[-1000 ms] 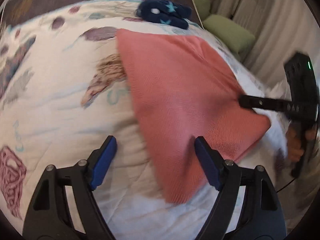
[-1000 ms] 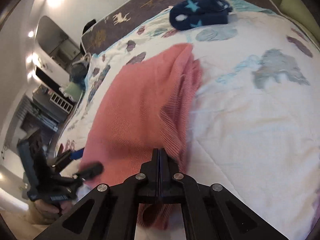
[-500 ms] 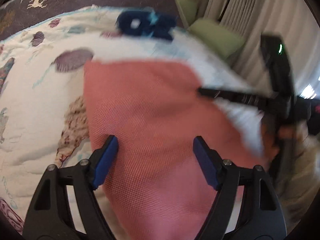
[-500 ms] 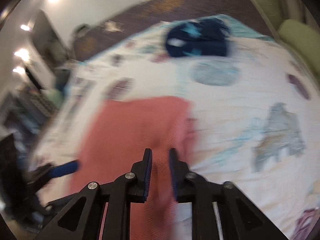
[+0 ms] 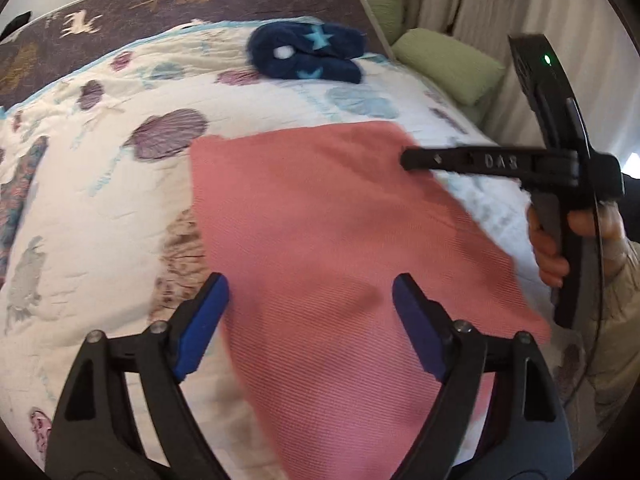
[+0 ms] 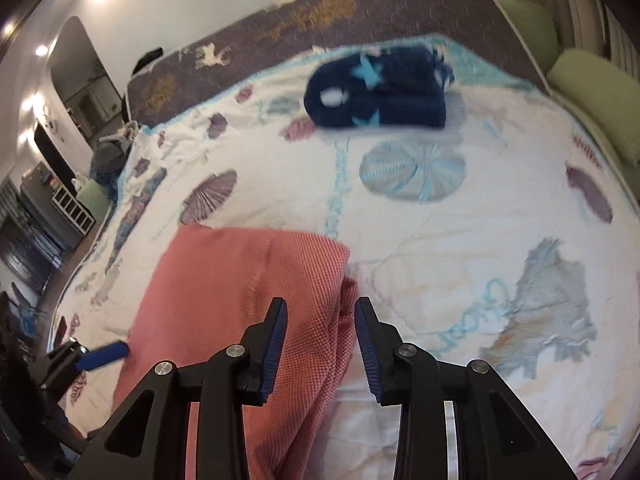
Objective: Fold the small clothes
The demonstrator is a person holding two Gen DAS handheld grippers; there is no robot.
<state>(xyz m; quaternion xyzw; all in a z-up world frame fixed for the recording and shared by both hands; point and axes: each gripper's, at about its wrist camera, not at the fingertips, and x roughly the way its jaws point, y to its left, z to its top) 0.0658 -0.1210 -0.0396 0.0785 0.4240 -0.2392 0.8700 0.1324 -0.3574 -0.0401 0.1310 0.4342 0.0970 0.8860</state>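
A salmon-pink knitted cloth [image 5: 320, 232] lies folded on the quilted bed [image 5: 100, 208]. My left gripper [image 5: 310, 316] hovers over the cloth's near part. Its blue pads [image 5: 202, 320] are wide apart and still opening, and they press on nothing. In the right wrist view the cloth's [image 6: 240, 288] layered edge runs between the pads of my right gripper [image 6: 320, 342]. Those jaws are opening and stand clear of the fabric. The left wrist view shows the right gripper [image 5: 412, 158] from the side over the cloth's far right corner, held by a hand [image 5: 560, 240].
A folded navy garment with light blue stars [image 5: 308, 58] sits near the head of the bed [image 6: 380, 96]. Green cushions [image 5: 448, 64] and curtains line the right side. A dark patterned blanket [image 5: 180, 0] covers the far end. Furniture stands beyond the bed's left edge [image 6: 60, 208].
The right gripper was shut on the cloth's edge and has opened, letting it go. The cloth now lies flat, and both grippers have shifted over it.
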